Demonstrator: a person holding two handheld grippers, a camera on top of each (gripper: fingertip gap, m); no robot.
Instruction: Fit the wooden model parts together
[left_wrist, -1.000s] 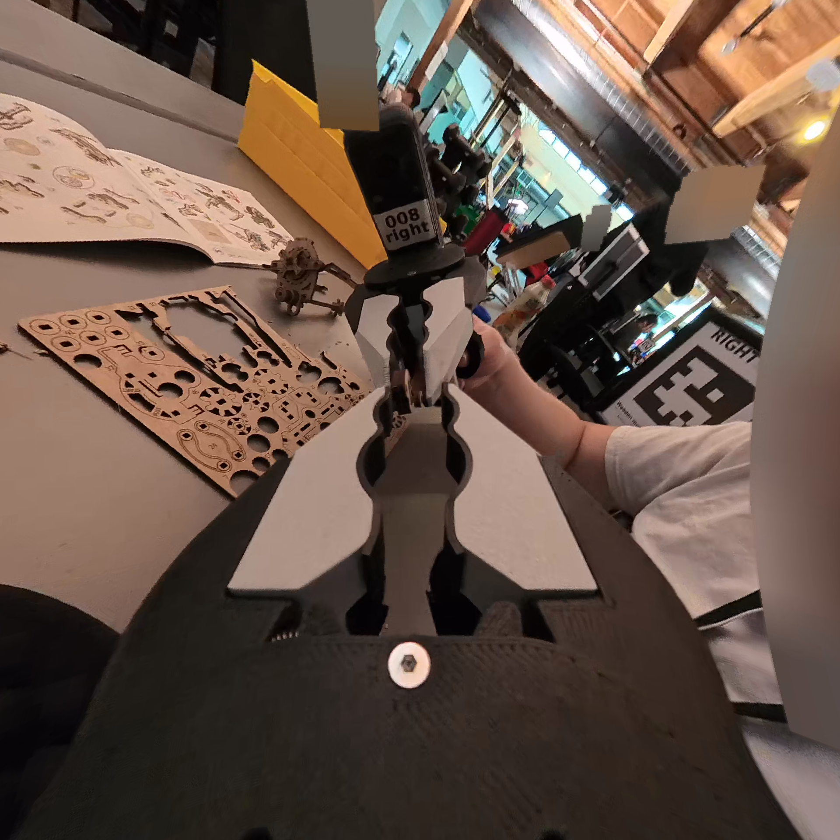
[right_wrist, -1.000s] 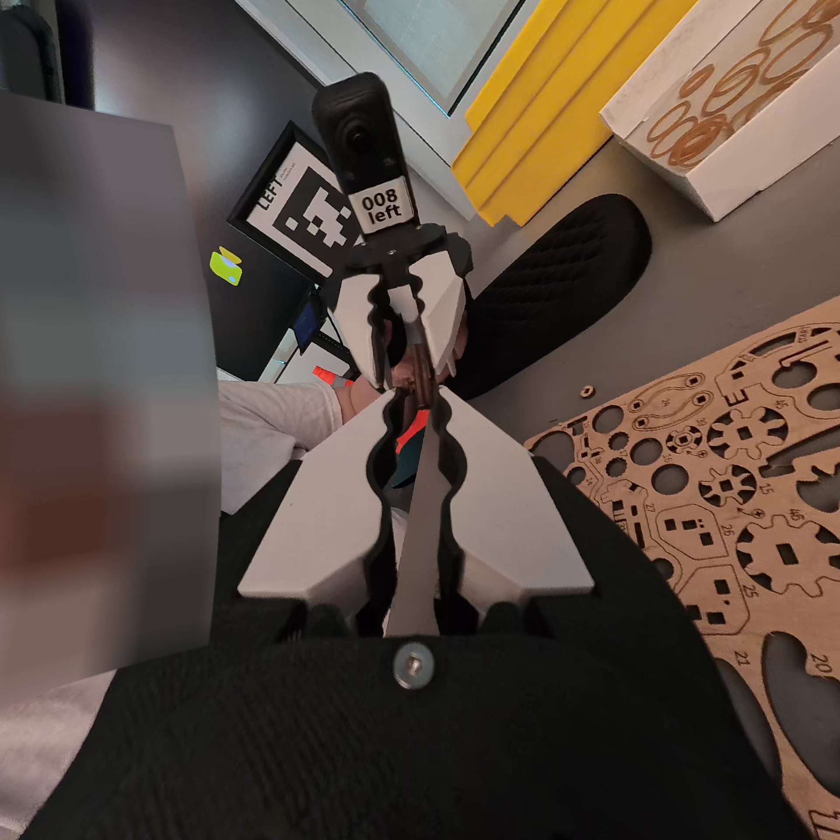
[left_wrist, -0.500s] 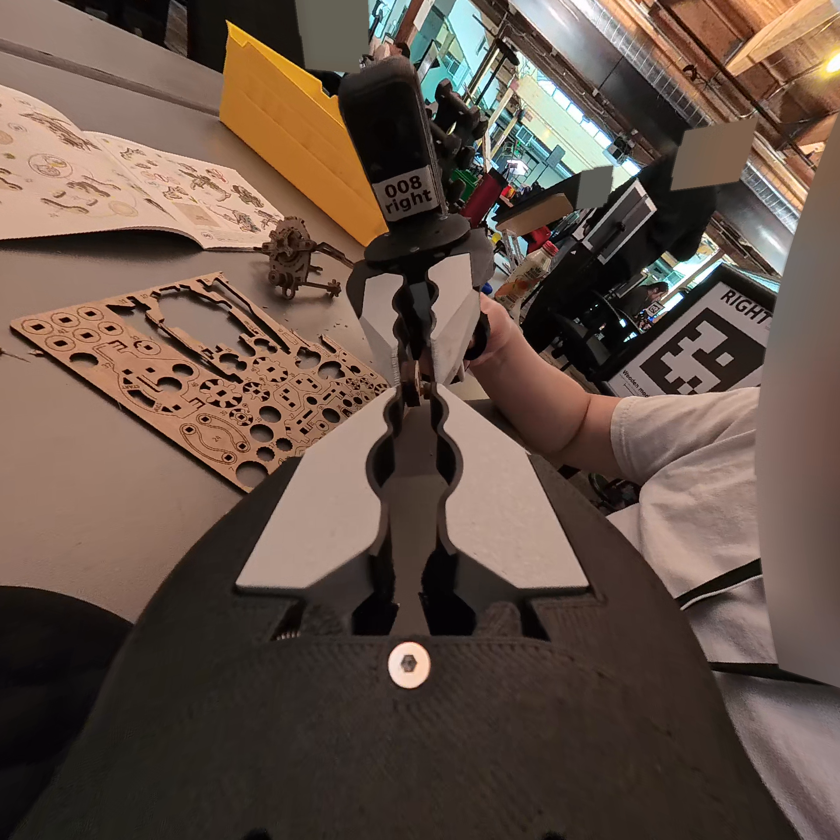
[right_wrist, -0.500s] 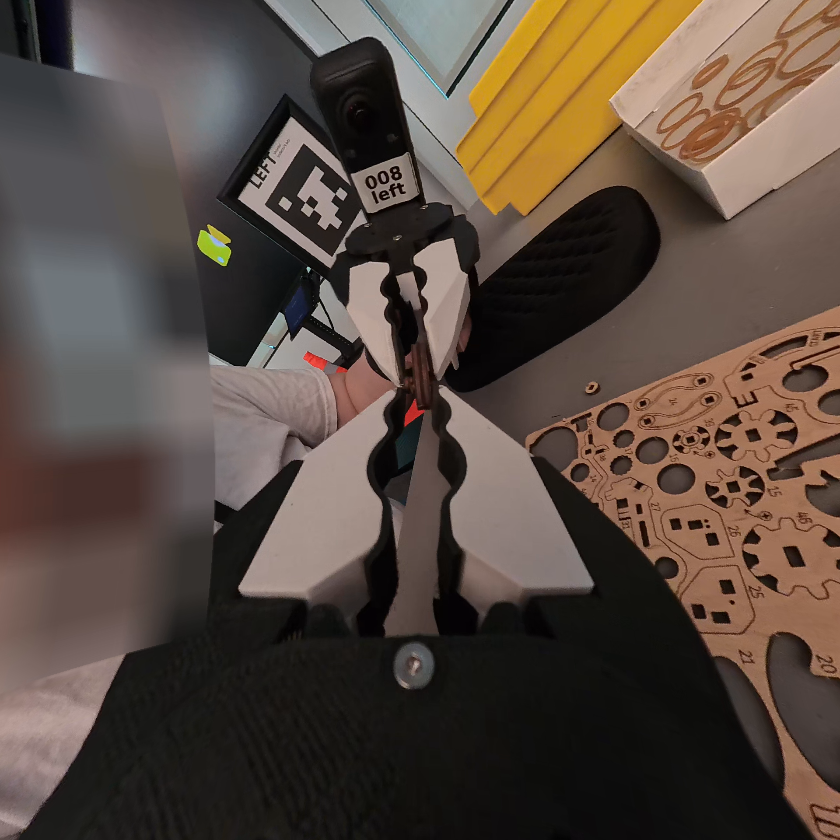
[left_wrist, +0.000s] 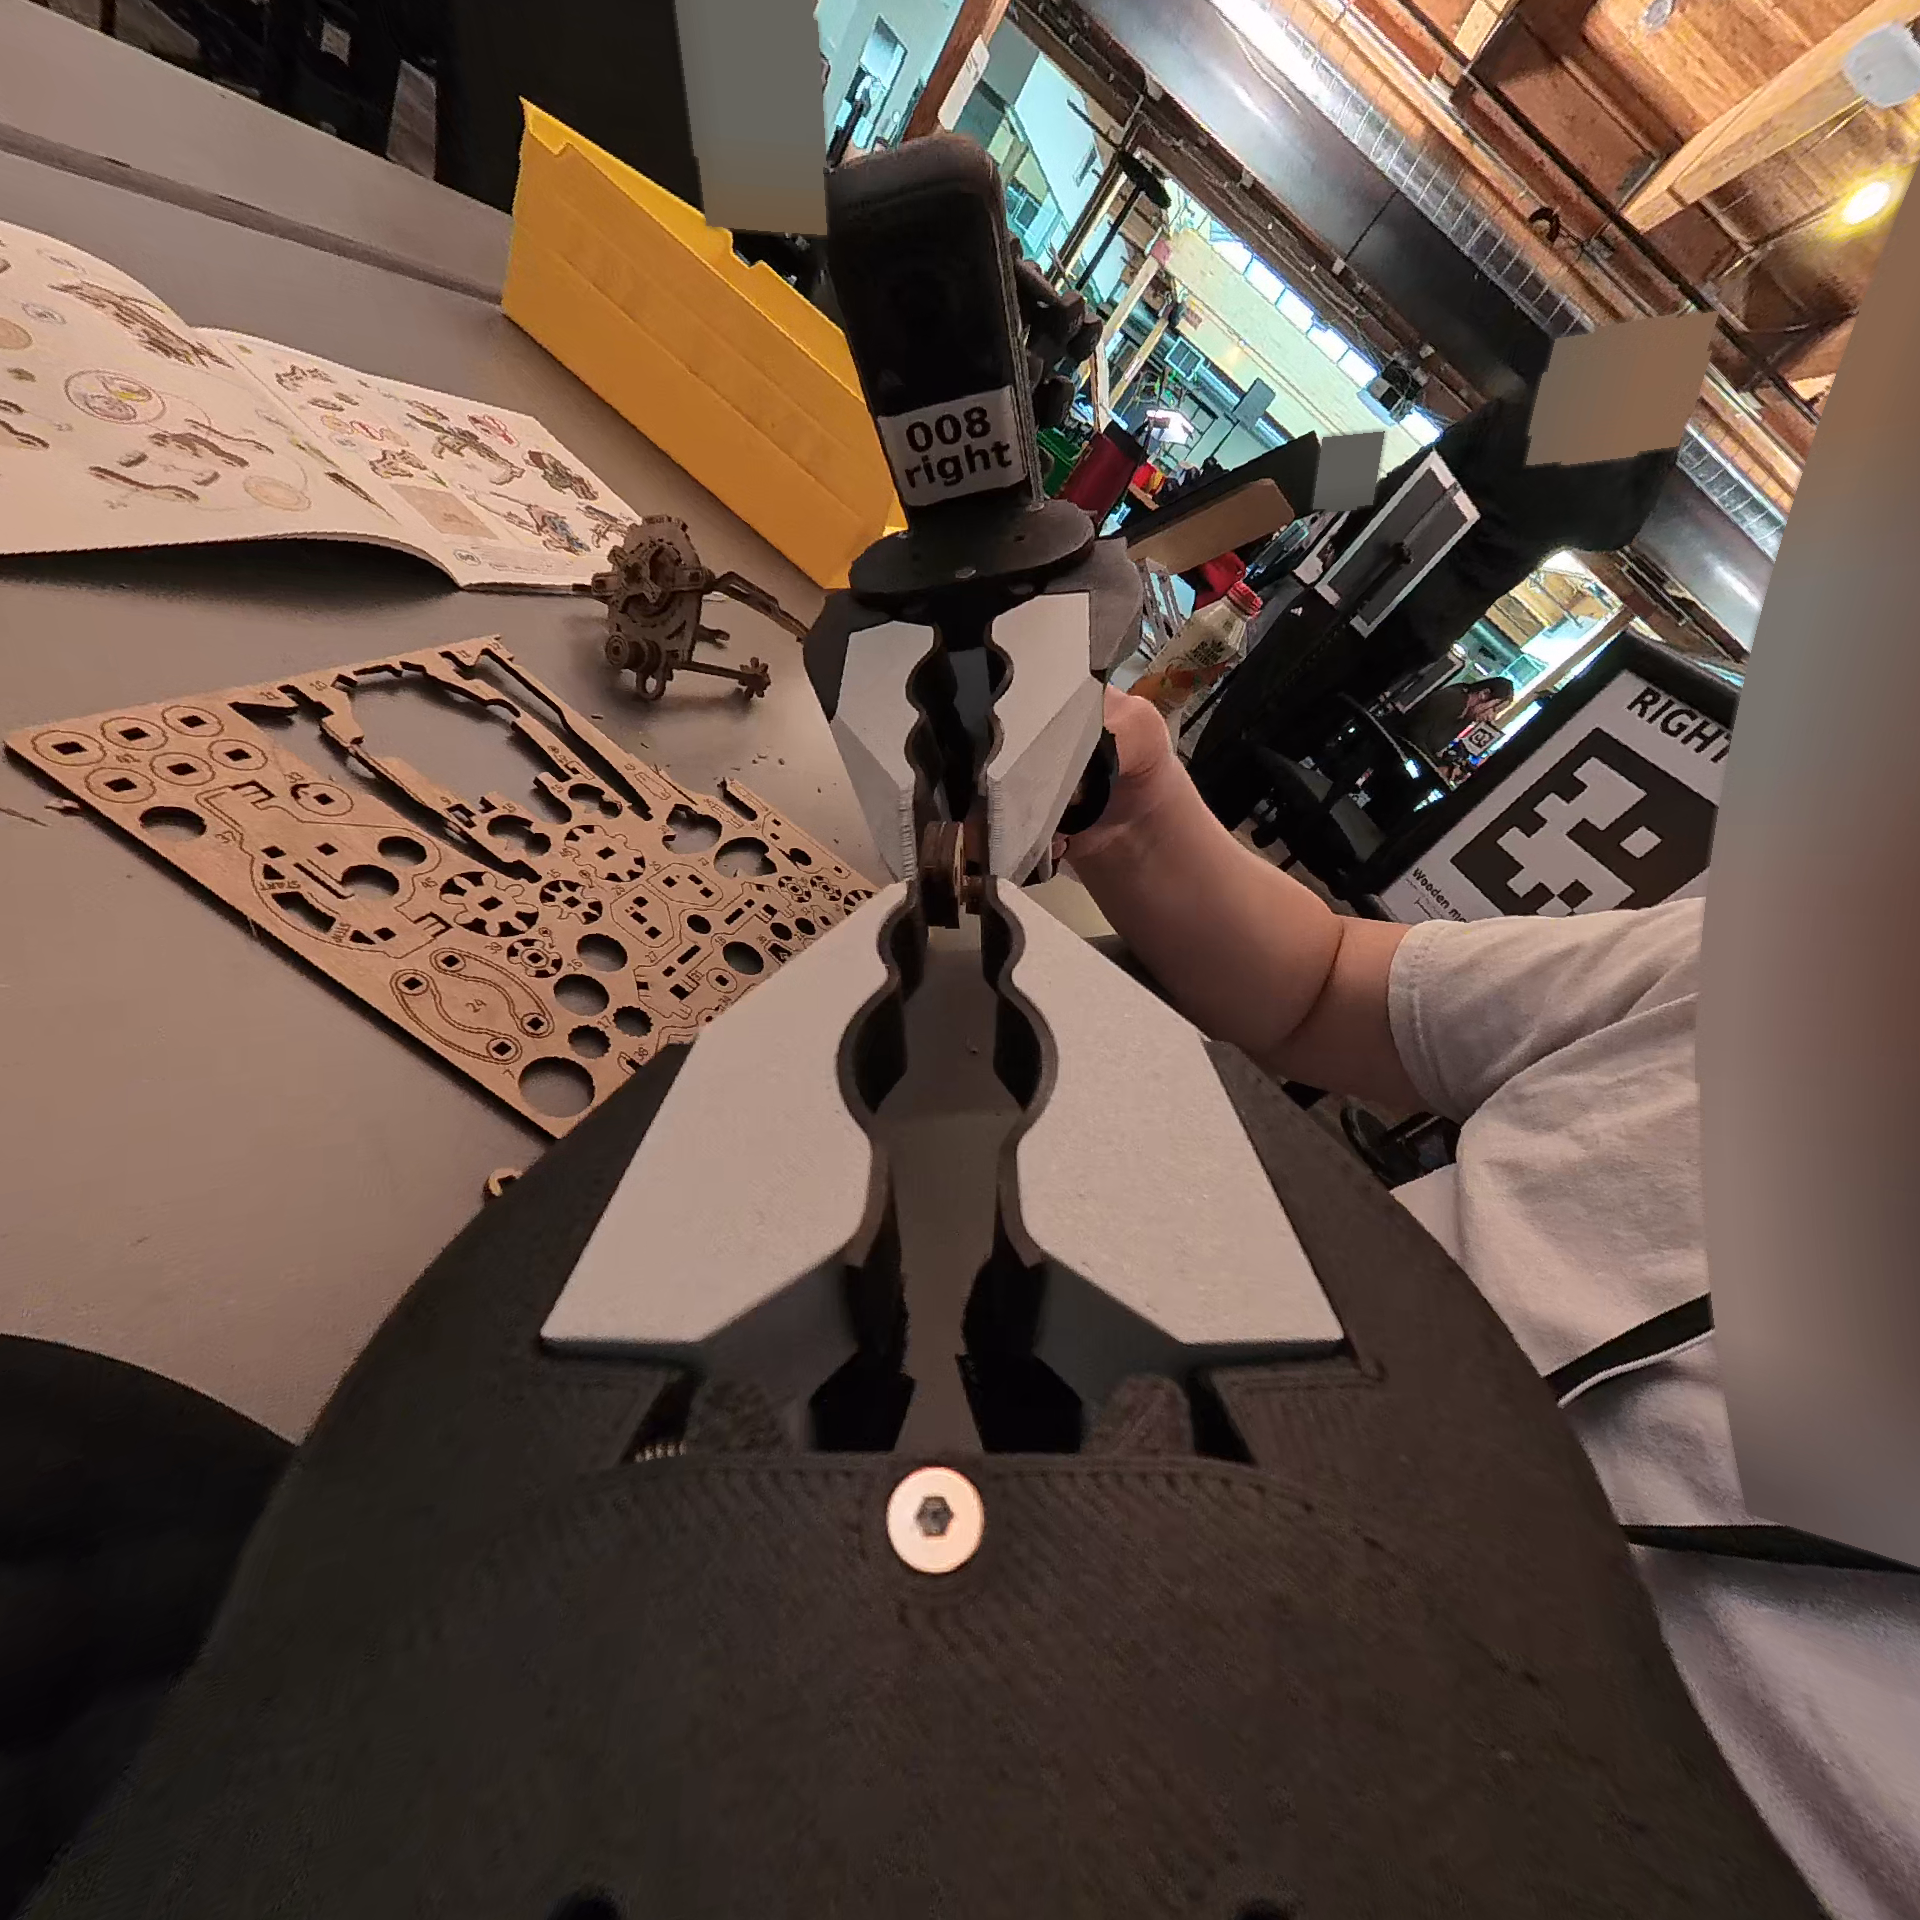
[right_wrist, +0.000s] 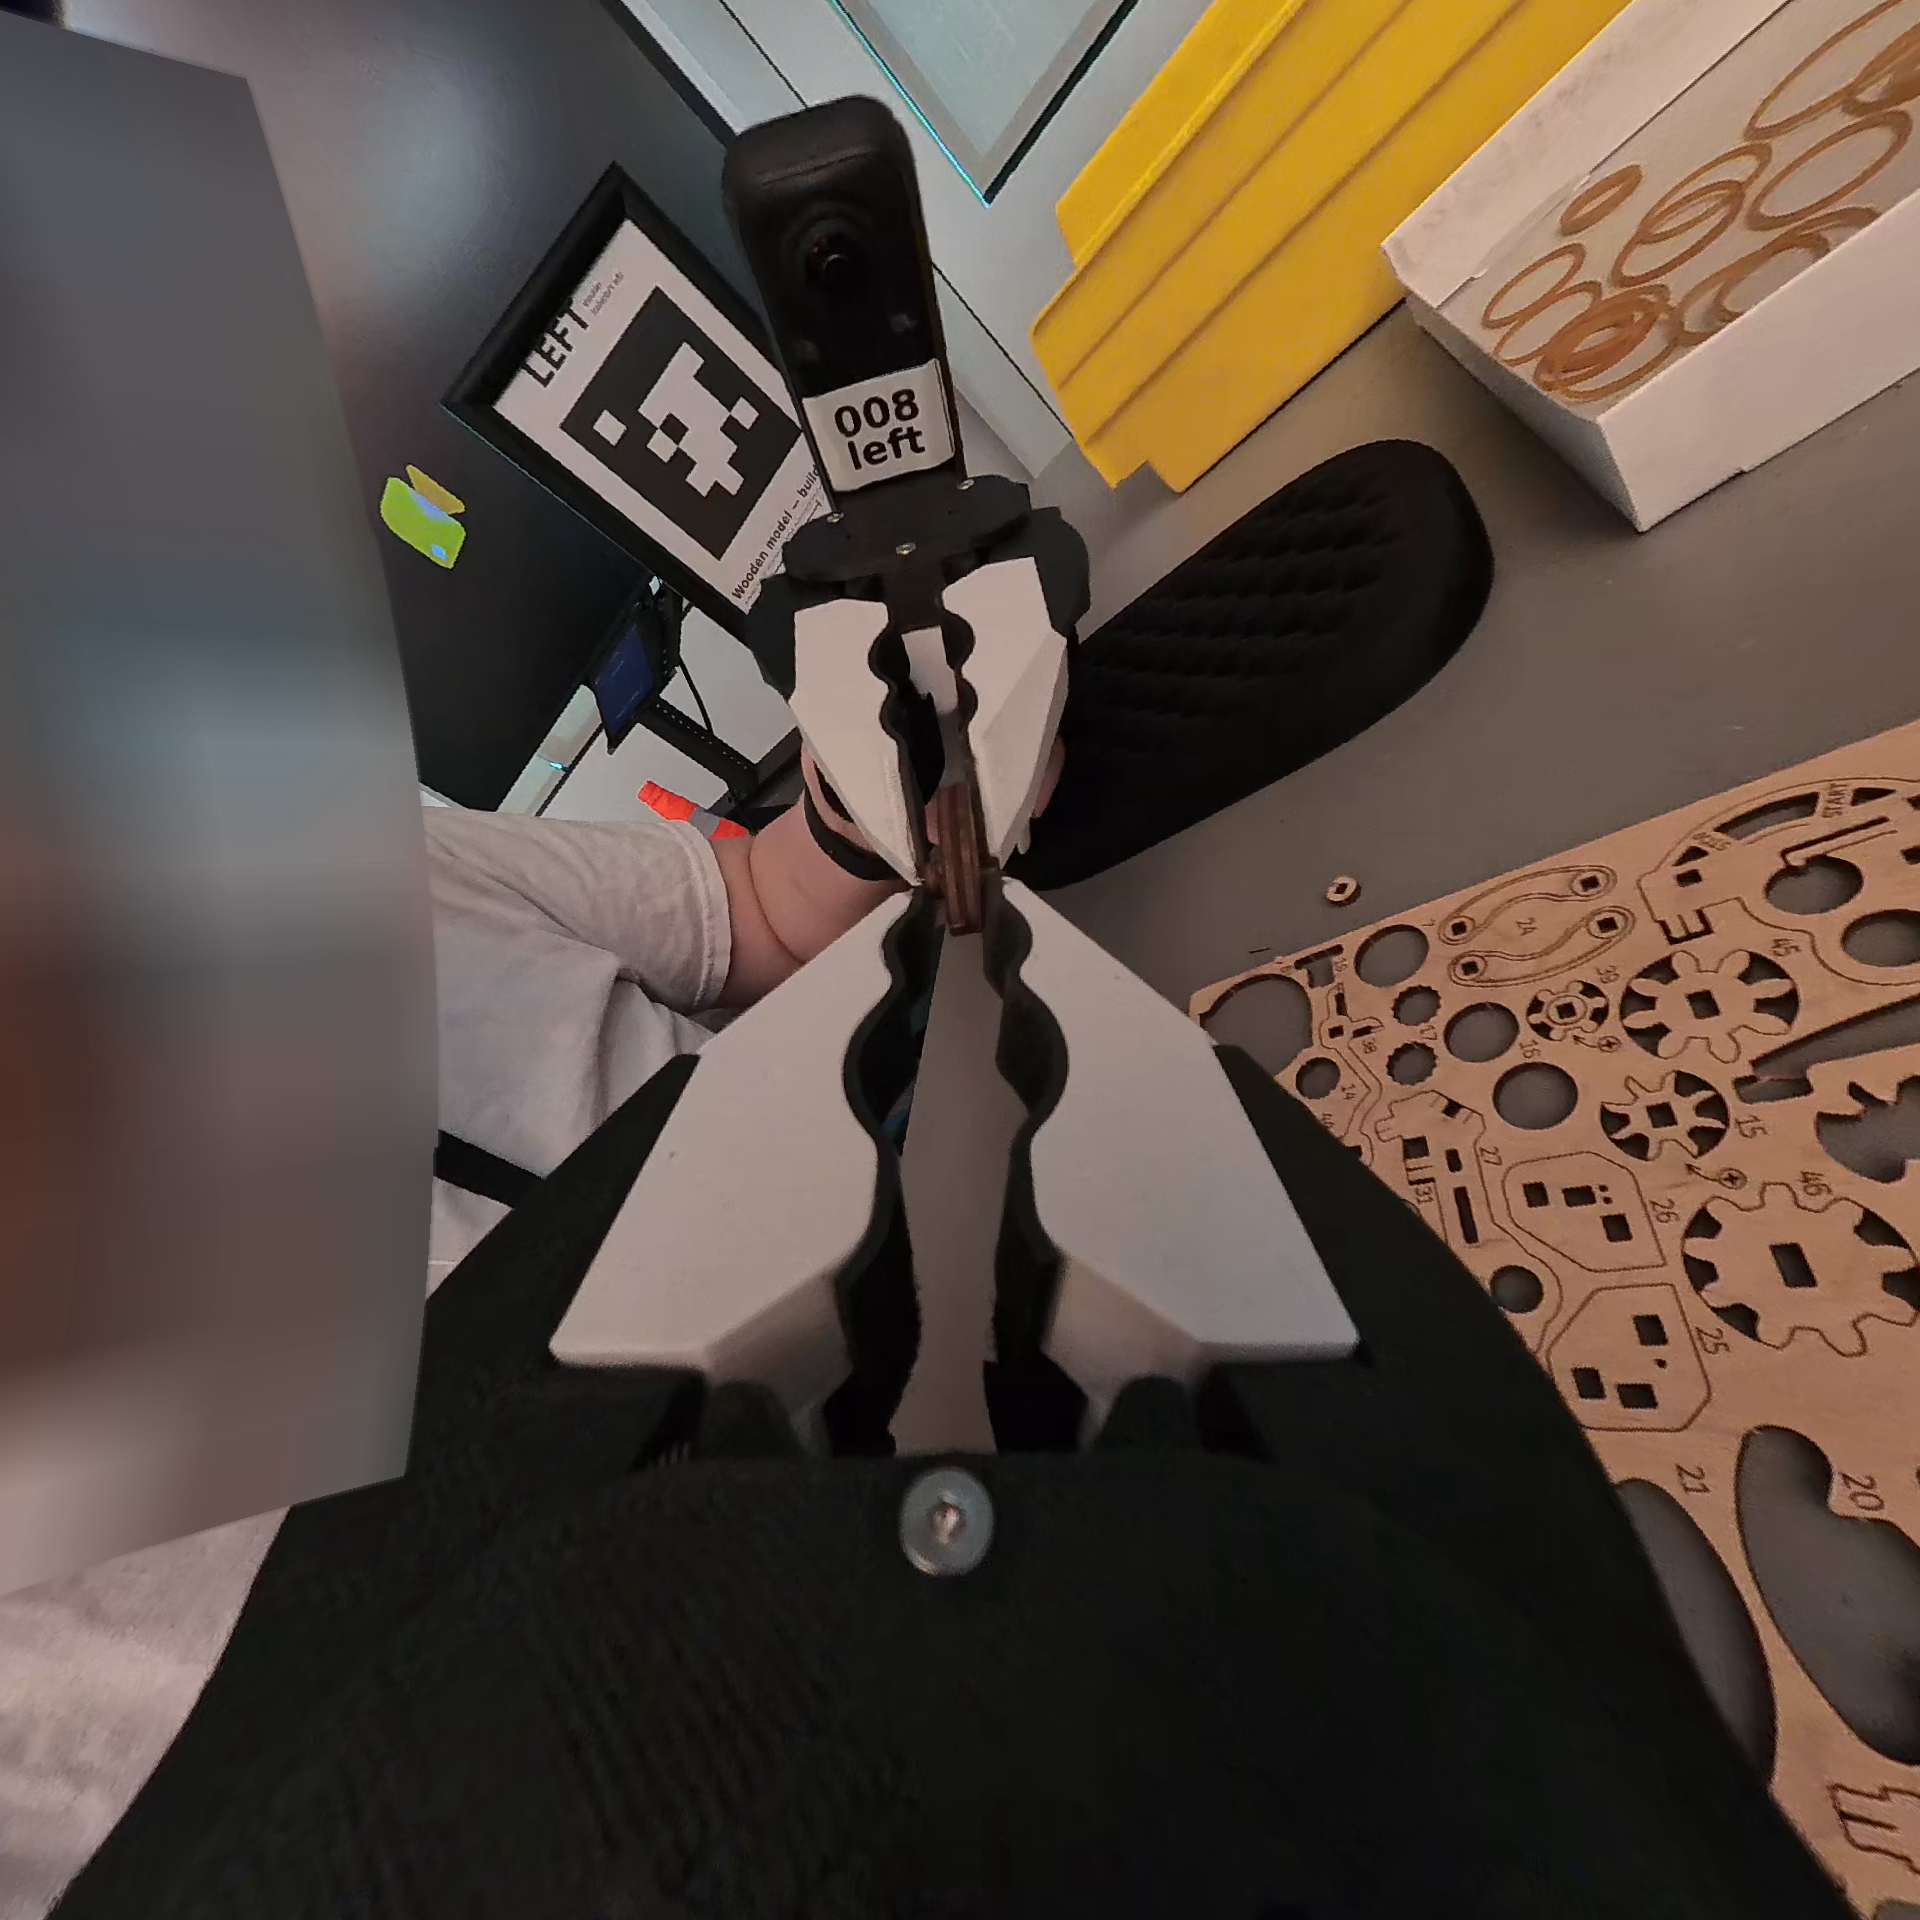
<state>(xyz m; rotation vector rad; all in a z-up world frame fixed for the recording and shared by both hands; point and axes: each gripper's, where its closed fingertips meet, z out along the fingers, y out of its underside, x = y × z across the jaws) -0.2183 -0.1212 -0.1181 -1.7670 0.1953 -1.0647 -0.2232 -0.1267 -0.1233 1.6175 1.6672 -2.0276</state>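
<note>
My left gripper (left_wrist: 940, 914) and my right gripper (right_wrist: 956, 920) meet tip to tip above the table's near edge. Each is shut on a small round wooden part. The two wooden parts (left_wrist: 948, 862) press together edge-on between the fingertips, and they also show in the right wrist view (right_wrist: 958, 878). The right gripper (left_wrist: 951, 821) points at me in the left wrist view. The left gripper (right_wrist: 940, 862) points at me in the right wrist view. How far the parts are seated in each other is hidden by the fingers.
A laser-cut wooden sheet (left_wrist: 416, 862) (right_wrist: 1610, 1143) lies flat on the grey table. Behind it are a dark part-built wooden model (left_wrist: 665, 613), an open instruction booklet (left_wrist: 208, 436) and a yellow bin (left_wrist: 675, 343). A white box of rings (right_wrist: 1662, 291), a black pad (right_wrist: 1247, 644) and a loose wooden ring (right_wrist: 1343, 888) lie nearby. Both grippers' tips are close together, under 4 cm apart. The dark part-built wooden model (left_wrist: 665, 613) is about 20 cm from both grippers' fingertips.
Both grippers stay shut and tip to tip. The pair has shifted slightly, and the round wooden parts now show more clearly between the fingertips.
</note>
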